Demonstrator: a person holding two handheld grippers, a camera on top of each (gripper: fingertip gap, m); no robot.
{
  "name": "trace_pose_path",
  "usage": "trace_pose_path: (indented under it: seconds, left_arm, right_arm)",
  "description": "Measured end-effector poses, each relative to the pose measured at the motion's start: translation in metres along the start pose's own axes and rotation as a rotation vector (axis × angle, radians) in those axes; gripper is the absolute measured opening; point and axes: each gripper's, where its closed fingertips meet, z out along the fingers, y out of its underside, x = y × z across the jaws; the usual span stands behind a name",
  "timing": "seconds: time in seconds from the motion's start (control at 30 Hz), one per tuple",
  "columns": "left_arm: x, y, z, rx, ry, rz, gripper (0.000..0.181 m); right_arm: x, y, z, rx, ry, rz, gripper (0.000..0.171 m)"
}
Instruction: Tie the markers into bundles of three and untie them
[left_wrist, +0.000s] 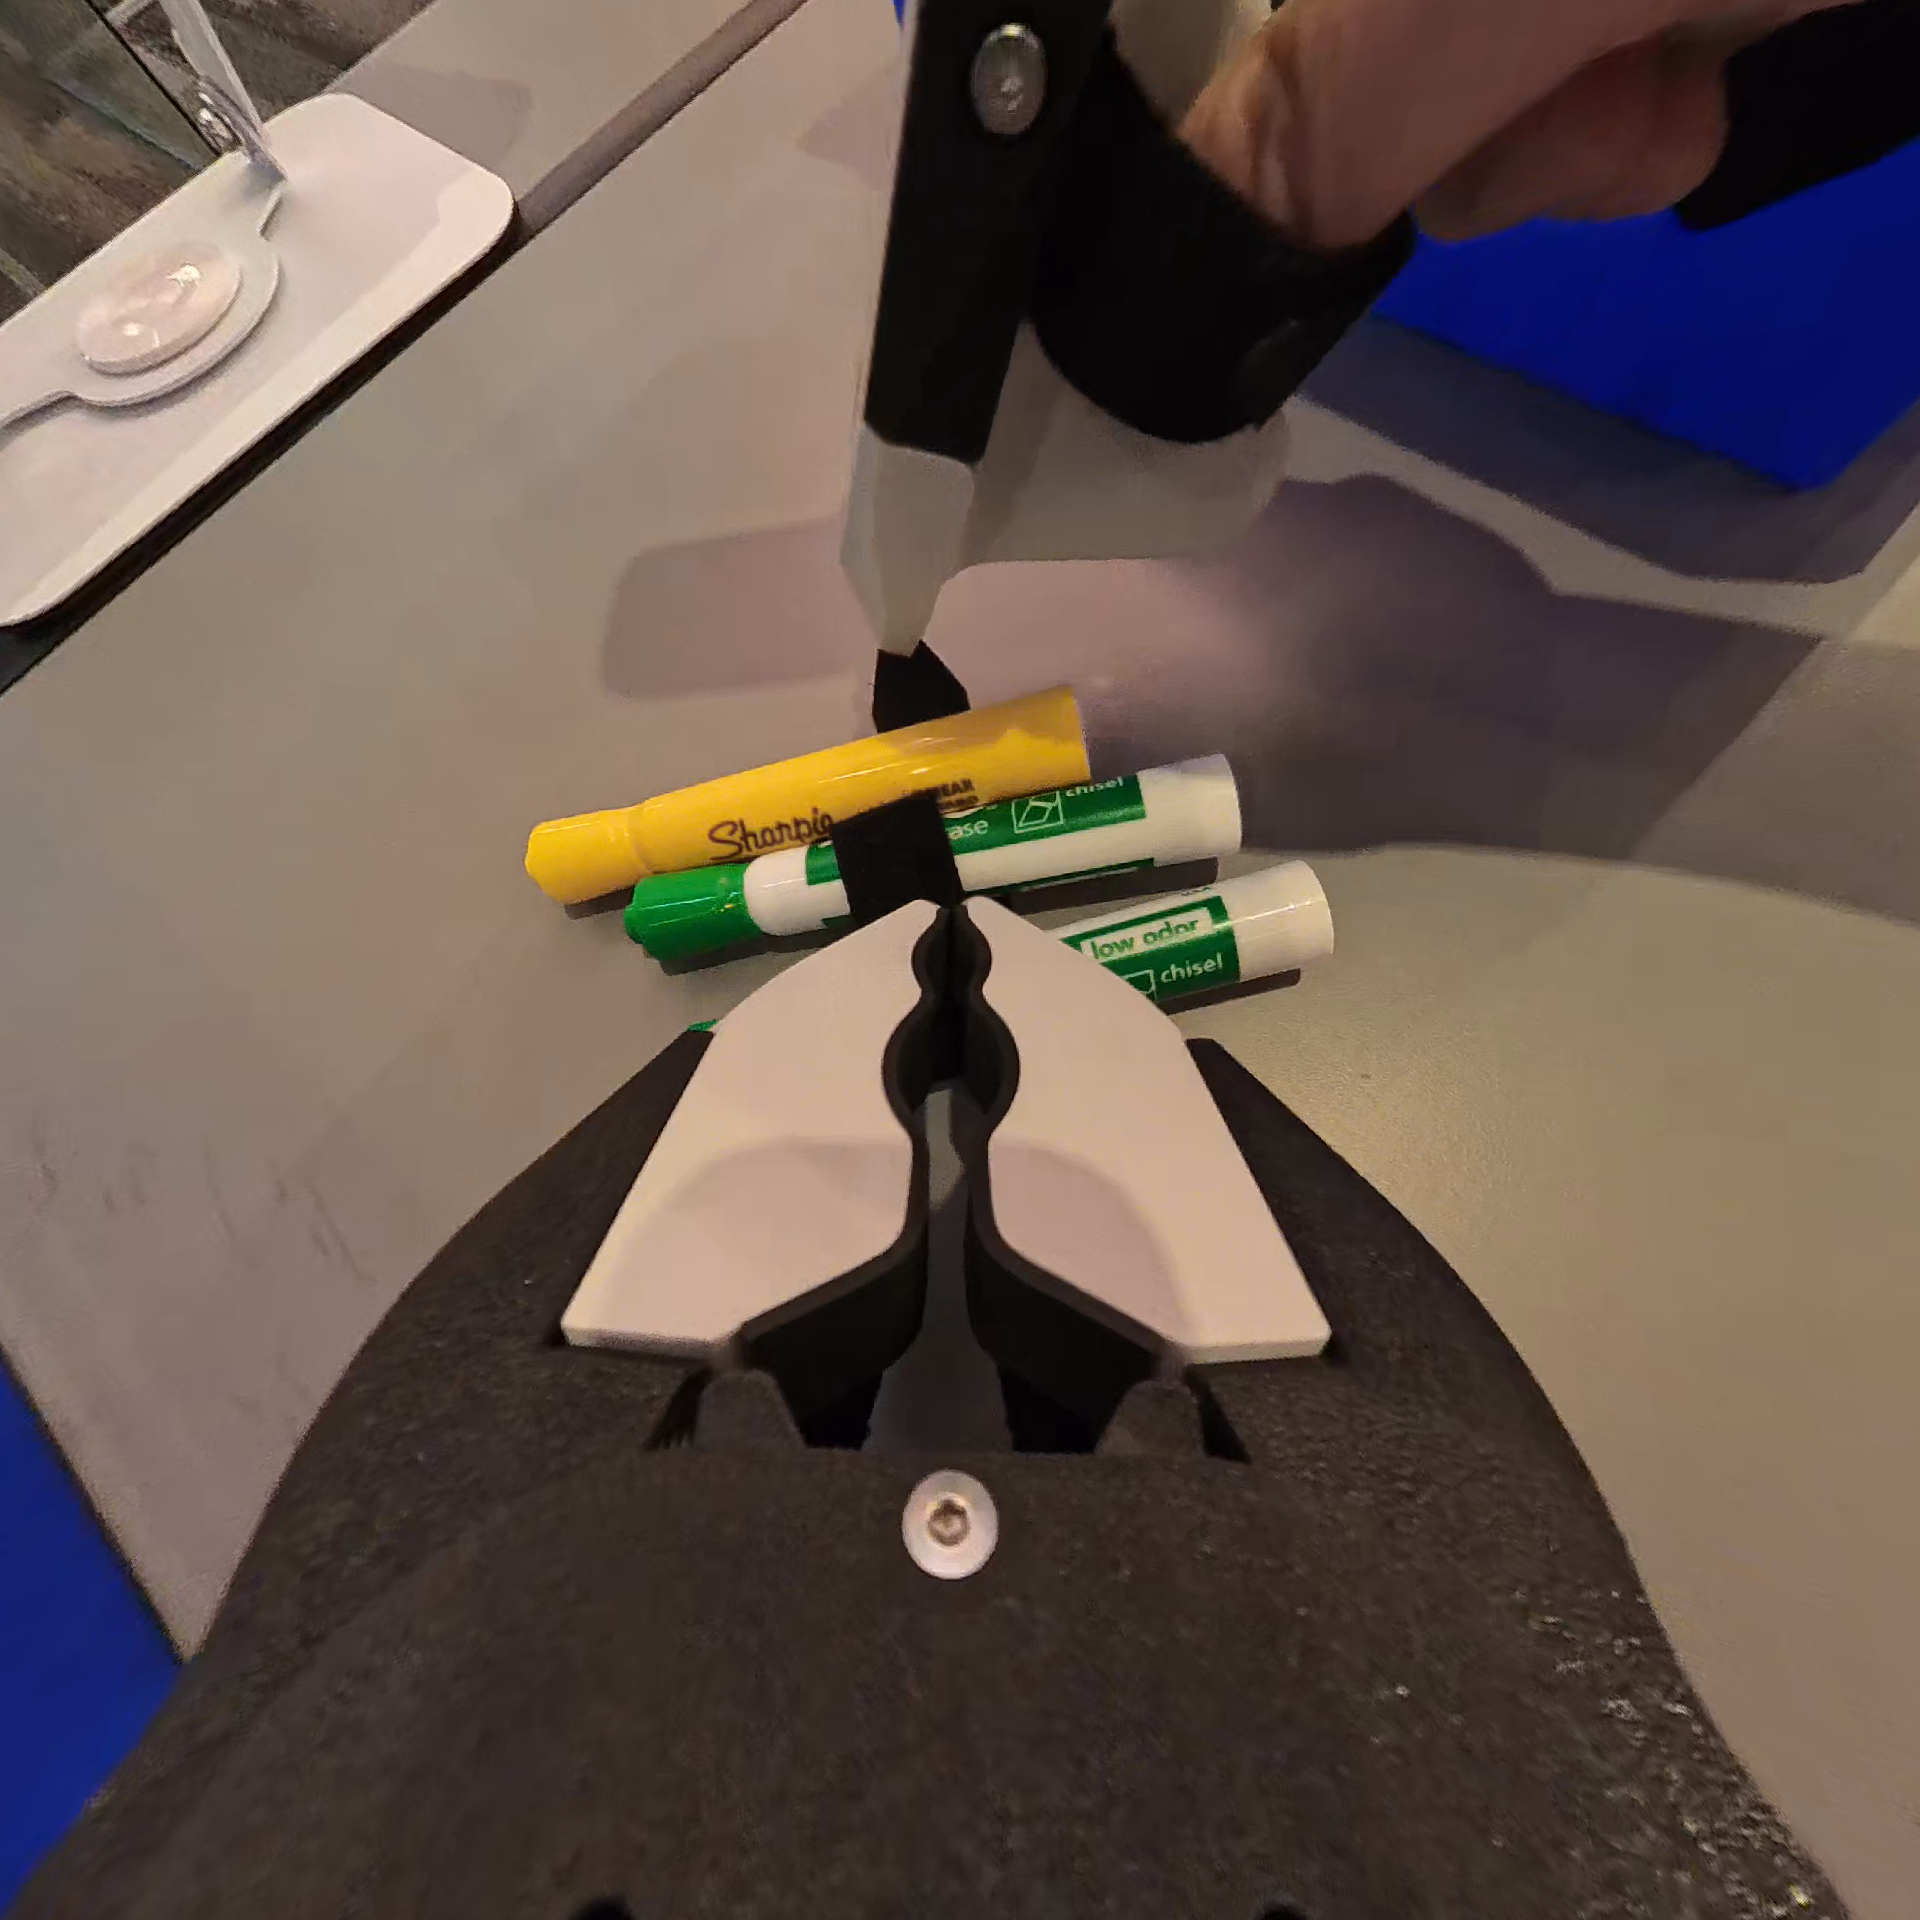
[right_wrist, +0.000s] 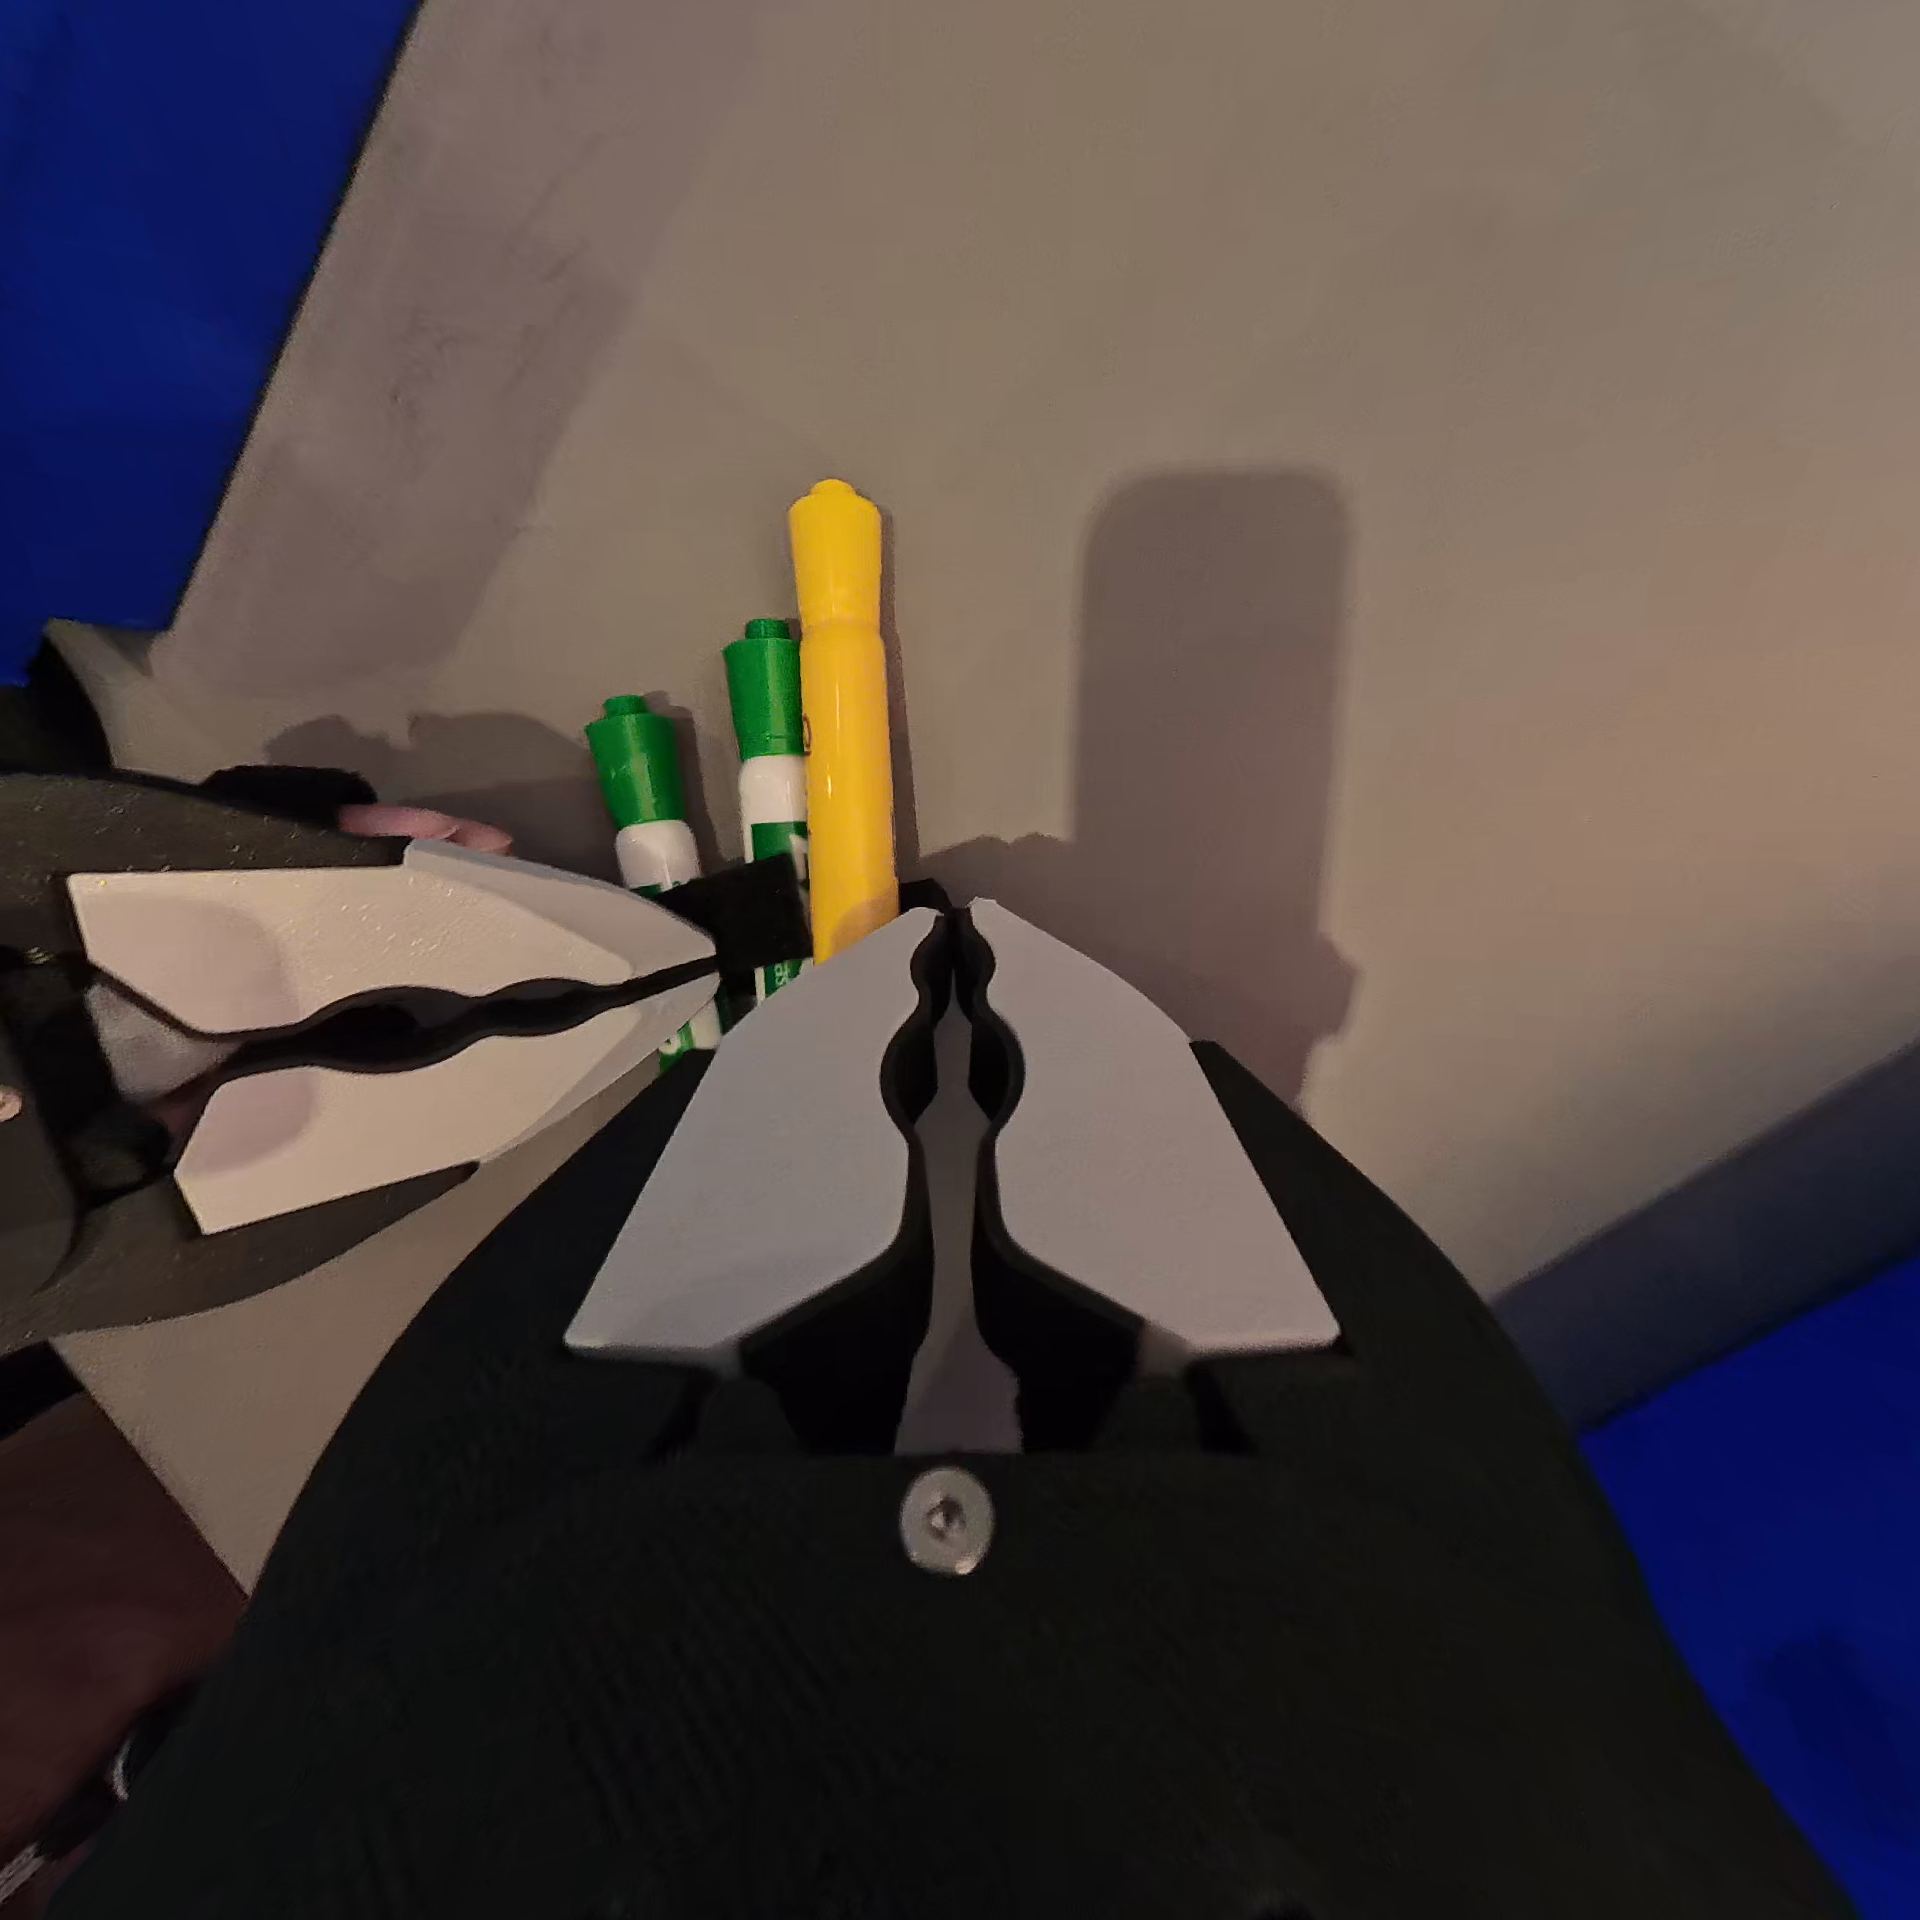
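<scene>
Three markers lie side by side on the grey tabletop (left_wrist: 312, 831): a yellow marker (left_wrist: 810, 795), a green-capped marker (left_wrist: 935, 847) touching it, and a second green-capped marker (left_wrist: 1195, 940) just beside that, nearest your left gripper. A black strap (left_wrist: 894, 857) crosses the top of the middle marker.

Your left gripper (left_wrist: 948, 909) sits low at the near side of the markers. Its jaws are clenched, tips together right at the near edge of the strap; from the right wrist view the tips appear to pinch that strap end.

Your right gripper (left_wrist: 904, 634) comes down from above on the far side of the yellow marker. Its jaws are clenched on the other black strap end, which sticks up behind the yellow marker. A hand (left_wrist: 1455, 114) grips its handle.

In the right wrist view, the yellow marker (right_wrist: 847, 727) points away from the camera, caps of all three at the far end.

A flat grey stand base (left_wrist: 208, 364) rests on the tabletop at far left, well apart from the markers.
</scene>
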Motion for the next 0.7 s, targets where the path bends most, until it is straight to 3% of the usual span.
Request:
trace_pose_path:
  seconds: [0.4,0.6,0.7]
  left_arm:
    - [-0.026,-0.025,-0.021,0.099,-0.034,-0.103,0.002]
    - [-0.039,-0.051,-0.029,0.151,0.05,-0.228,0.0]
    - [-0.017,-0.048,-0.023,0.112,0.208,-0.271,0.0]
  right_arm:
    - [0.002,0.007,0.006,-0.03,0.006,-0.018,0.001]
    - [0.002,0.007,0.007,-0.021,0.003,-0.025,0.001]
    - [0.002,0.006,0.008,-0.011,0.005,-0.027,0.001]
